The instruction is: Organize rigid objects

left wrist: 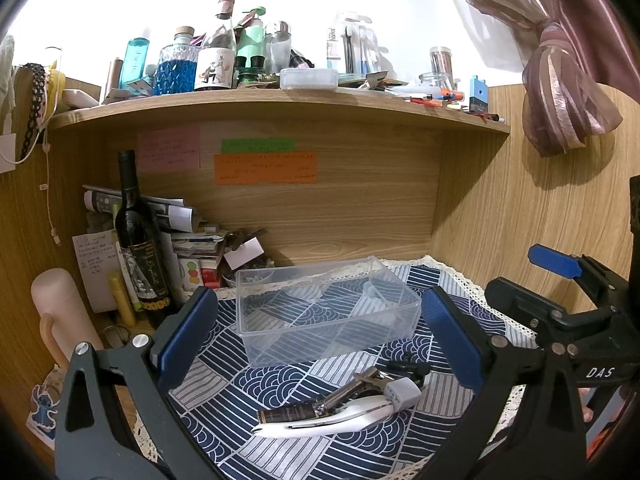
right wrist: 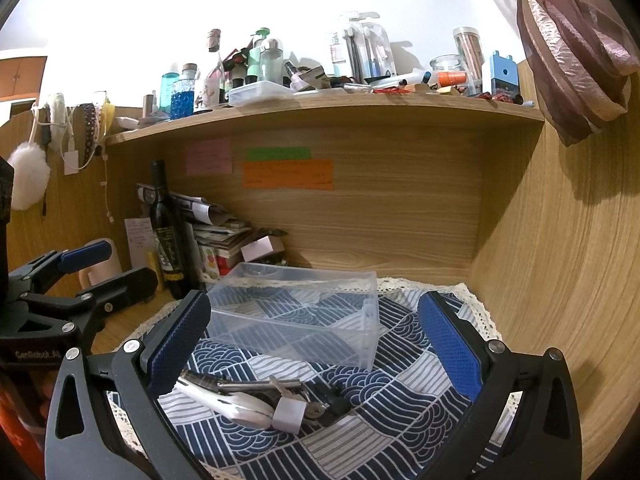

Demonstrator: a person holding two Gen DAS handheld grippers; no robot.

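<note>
So both claws are hovering over the table (left wrist: 500, 240) right now, neither one touching anything. The left claw (left wrist: 316, 344) is sitting spread wide, nothing between its blue pads, and the right claw (right wrist: 316, 344) is spread just the same.

The clear rectangular plastic box (left wrist: 328, 312) is standing open-topped on the navy-and-white wave-patterned cloth (left wrist: 224, 392), pushed toward the back, which I'm guessing is so it's working as the drop-off bin. It's looking empty, apart from what might be a small moulded bit inside.

In front of it, a little pile is lying on the cloth: a white-handled metal corkscrew-style opener (left wrist: 320, 420), a small white cube-shaped plug (right wrist: 290, 414) and some metal keys (right wrist: 280, 390), all touching each other. Being bunched up nearest the claws, they're probably what's going into the box. The tangle might be making a clean single pick tricky.
</note>
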